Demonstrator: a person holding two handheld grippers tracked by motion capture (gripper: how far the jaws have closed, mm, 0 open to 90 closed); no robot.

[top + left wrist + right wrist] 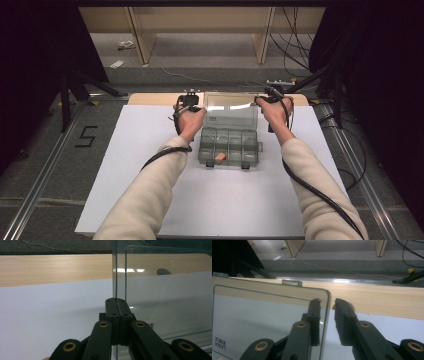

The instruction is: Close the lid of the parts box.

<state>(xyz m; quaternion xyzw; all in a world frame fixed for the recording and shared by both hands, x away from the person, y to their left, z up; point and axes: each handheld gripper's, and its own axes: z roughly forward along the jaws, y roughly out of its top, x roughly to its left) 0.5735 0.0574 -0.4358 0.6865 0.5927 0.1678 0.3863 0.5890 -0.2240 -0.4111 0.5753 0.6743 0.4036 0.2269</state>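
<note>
Organizer box (229, 146): clear, 1 unit, middle of white desk (140, 165), lid (231, 115) raised upright at far side.
Left gripper (116, 300): jaws clamped on lid's left edge.
Right gripper (327, 302): jaws parted narrowly astride lid's right edge, not pressing.
Contents: 1 small tan piece (220, 156), near row.

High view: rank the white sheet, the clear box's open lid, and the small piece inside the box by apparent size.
1. white sheet, by far the largest.
2. open lid of the clear box, held upright.
3. small piece in a front compartment, smallest.
</note>
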